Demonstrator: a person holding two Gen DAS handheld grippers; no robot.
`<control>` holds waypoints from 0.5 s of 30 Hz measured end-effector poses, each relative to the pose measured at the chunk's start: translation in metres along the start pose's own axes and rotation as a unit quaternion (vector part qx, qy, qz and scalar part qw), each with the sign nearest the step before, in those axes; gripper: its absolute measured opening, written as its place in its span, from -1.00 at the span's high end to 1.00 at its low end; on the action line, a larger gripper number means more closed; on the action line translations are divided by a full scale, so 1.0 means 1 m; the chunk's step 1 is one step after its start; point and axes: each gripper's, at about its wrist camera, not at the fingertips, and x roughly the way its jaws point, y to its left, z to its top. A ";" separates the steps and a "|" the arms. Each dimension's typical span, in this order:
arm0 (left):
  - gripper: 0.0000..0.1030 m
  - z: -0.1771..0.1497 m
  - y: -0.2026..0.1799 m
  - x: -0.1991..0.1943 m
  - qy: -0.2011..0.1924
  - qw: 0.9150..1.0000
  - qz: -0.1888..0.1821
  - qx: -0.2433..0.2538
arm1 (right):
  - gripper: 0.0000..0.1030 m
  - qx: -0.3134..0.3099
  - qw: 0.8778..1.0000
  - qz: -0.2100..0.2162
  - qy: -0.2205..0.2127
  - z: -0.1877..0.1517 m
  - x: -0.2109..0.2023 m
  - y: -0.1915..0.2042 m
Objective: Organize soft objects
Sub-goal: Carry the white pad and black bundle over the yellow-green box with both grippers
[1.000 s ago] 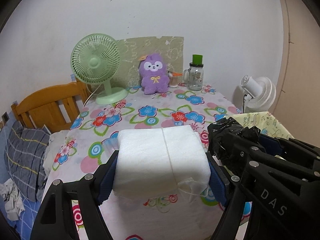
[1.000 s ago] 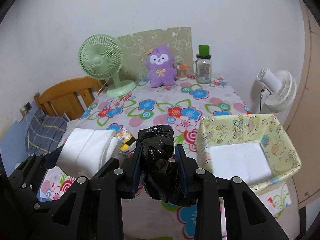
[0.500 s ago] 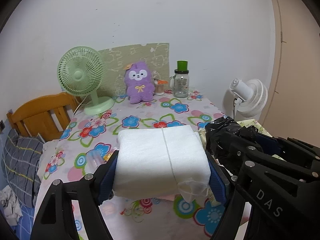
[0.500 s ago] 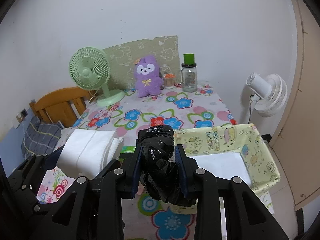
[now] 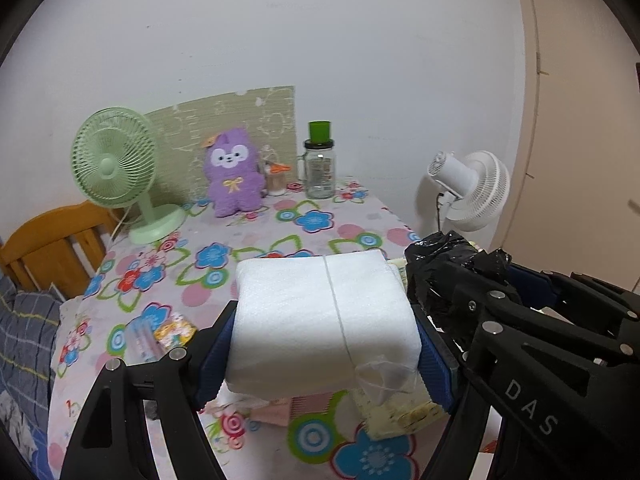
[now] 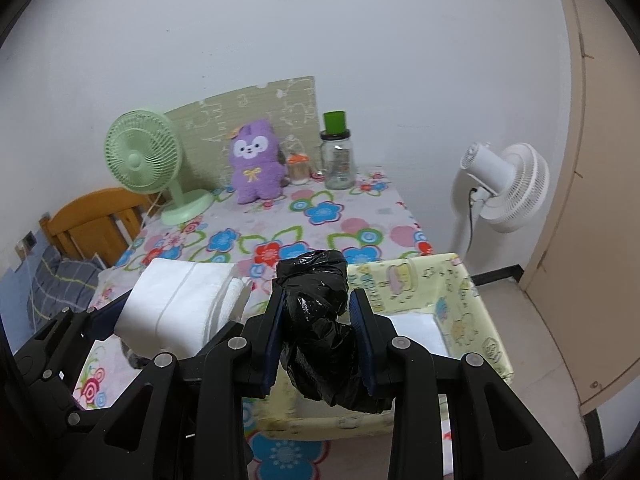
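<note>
My left gripper (image 5: 324,340) is shut on a white wrapped pack of soft tissue (image 5: 320,320), held above the flowered table (image 5: 256,248). The same white pack (image 6: 176,304) shows at the left of the right wrist view. My right gripper (image 6: 318,332) is shut on a crumpled black plastic bag (image 6: 316,320), which also appears as a black bundle (image 5: 444,260) at the right of the left wrist view. Below and to the right of the bag stands a pale yellow fabric basket (image 6: 460,300) with a white item (image 6: 416,332) inside.
At the table's back stand a green desk fan (image 5: 116,168), a purple plush toy (image 5: 234,176) and a glass jar with a green lid (image 5: 320,164). A white floor fan (image 6: 504,188) stands right of the table. A wooden chair (image 5: 52,244) is at the left. Small packets (image 5: 160,336) lie on the cloth.
Both grippers have moved together to the right with their loads. The table's back items have slid left in view and the yellow basket now lies closer under the black bag.
</note>
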 end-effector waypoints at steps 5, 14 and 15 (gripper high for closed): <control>-0.58 0.004 -0.016 0.013 0.005 1.000 -0.017 0.013 | 0.31 0.011 1.000 -0.016 0.002 0.003 0.008 -0.020; -0.58 0.010 -0.041 0.040 0.018 0.998 -0.044 0.032 | 0.32 0.033 0.999 -0.041 0.009 0.003 0.024 -0.051; -0.58 0.010 -0.043 0.044 0.021 0.998 -0.047 0.035 | 0.32 0.036 0.998 -0.044 0.010 0.003 0.026 -0.055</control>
